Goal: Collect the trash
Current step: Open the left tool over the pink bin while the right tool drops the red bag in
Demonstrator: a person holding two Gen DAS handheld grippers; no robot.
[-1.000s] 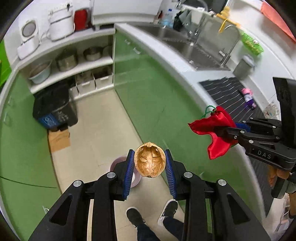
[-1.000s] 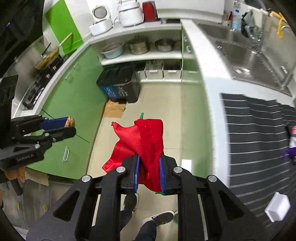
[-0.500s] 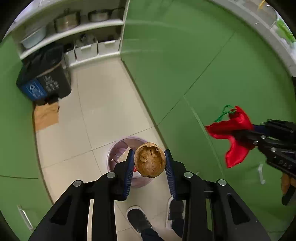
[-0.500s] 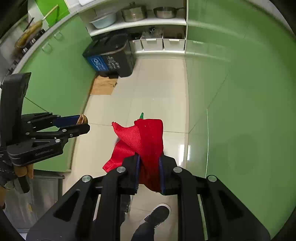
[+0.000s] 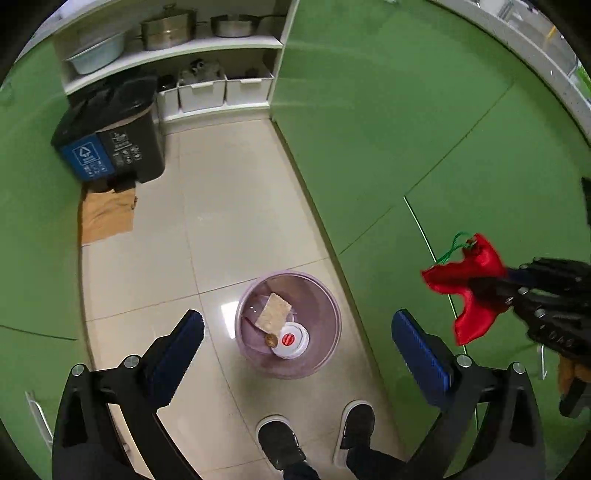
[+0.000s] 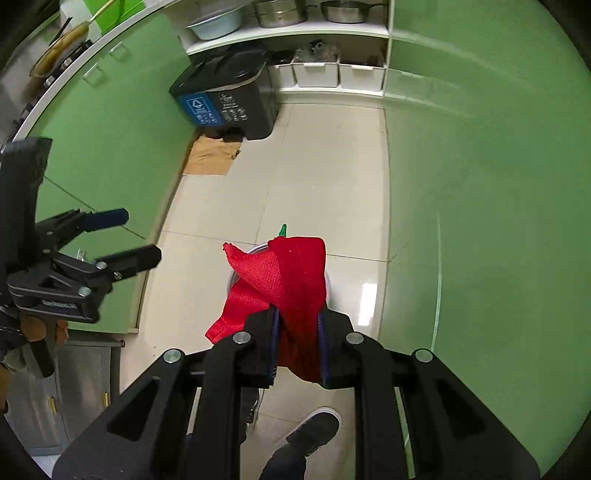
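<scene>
Looking down from the left wrist: the left claw (image 5: pixel 297 343) is spread wide and holds nothing, hanging over a lilac bin (image 5: pixel 332 295) on the tiled floor (image 5: pixel 236 206). Inside the bin lie a walnut (image 5: pixel 272 340), a white lid (image 5: pixel 290 339) with a red label, and a tan scrap (image 5: pixel 274 312). Two dark shoes (image 5: pixel 280 441) stand just beside the bin. Only this view shows the contents. In the right wrist view, the right claw (image 6: pixel 297 341) is clamped on a red cloth (image 6: pixel 291 284), which hides almost all of the bin; only a sliver of rim shows. Farther off, a black recycling bin (image 5: pixel 114 136) stands against green cabinets (image 5: pixel 406 110), cardboard (image 5: pixel 105 218) just before it. Beyond are shelves with pots (image 5: pixel 168 31).
</scene>
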